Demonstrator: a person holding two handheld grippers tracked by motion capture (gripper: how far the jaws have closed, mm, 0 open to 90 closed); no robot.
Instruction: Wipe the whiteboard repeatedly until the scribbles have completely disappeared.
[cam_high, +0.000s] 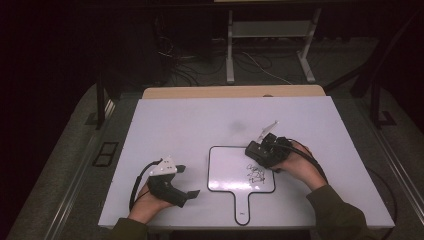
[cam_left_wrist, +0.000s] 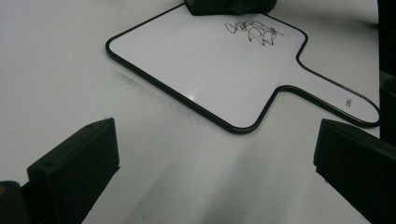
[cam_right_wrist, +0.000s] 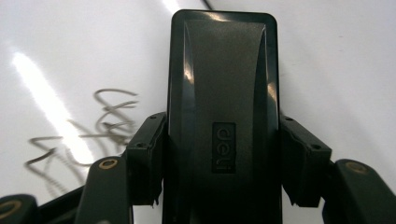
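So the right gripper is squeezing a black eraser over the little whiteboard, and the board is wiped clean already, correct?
Not quite. The right gripper does clamp the black eraser over the whiteboard, but the board is not clean: a black scribble remains, as the high view shows.

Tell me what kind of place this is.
Probably a lab or recording workspace rather than a home: a white table on dark carpet, loose cables on the floor behind it, and metal stand legs. A small whiteboard with scribbles lies on the table.
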